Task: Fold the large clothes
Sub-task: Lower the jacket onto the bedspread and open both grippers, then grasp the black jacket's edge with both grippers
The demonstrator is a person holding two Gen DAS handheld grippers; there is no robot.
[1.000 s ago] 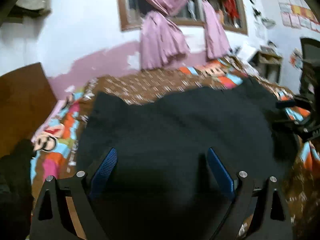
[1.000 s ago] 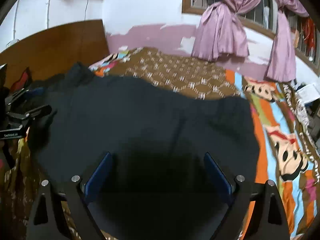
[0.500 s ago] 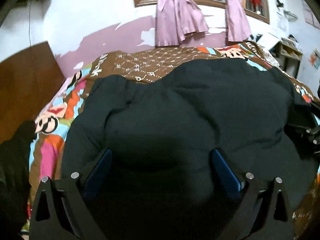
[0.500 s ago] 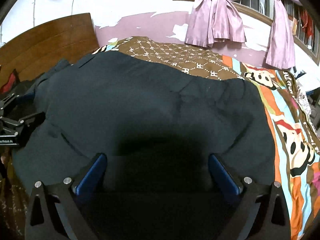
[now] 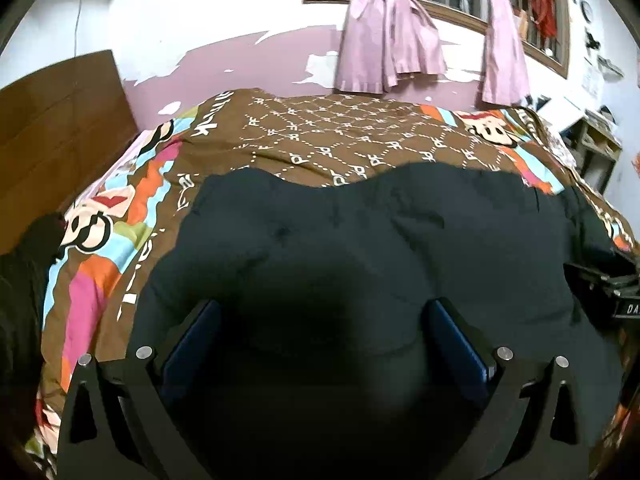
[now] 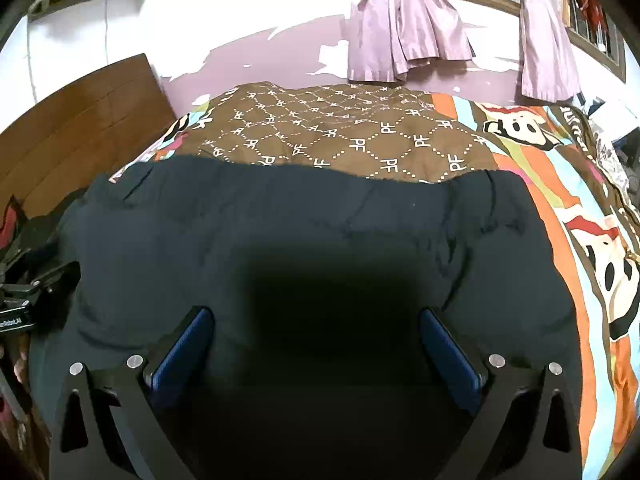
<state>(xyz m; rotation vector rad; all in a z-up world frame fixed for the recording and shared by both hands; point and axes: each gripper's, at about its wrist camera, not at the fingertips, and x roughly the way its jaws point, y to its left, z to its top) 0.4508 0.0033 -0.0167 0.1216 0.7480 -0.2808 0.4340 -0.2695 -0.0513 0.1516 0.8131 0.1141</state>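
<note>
A large dark navy garment lies spread across the bed; it also fills the right wrist view. My left gripper is open, its blue-padded fingers wide apart just above the garment's near part, holding nothing. My right gripper is open in the same way over the garment's near edge. The right gripper shows at the right edge of the left wrist view, and the left gripper shows at the left edge of the right wrist view. The cloth between each pair of fingers is in deep shadow.
The bed has a brown patterned cover with colourful cartoon borders. A wooden headboard stands at the left. Pink curtains hang on the far wall. A dark heap lies off the bed's left side.
Both grippers have come lower and closer to the garment and tilted down. The garment's far edge has settled flatter on the bed. The jaws stay open.
</note>
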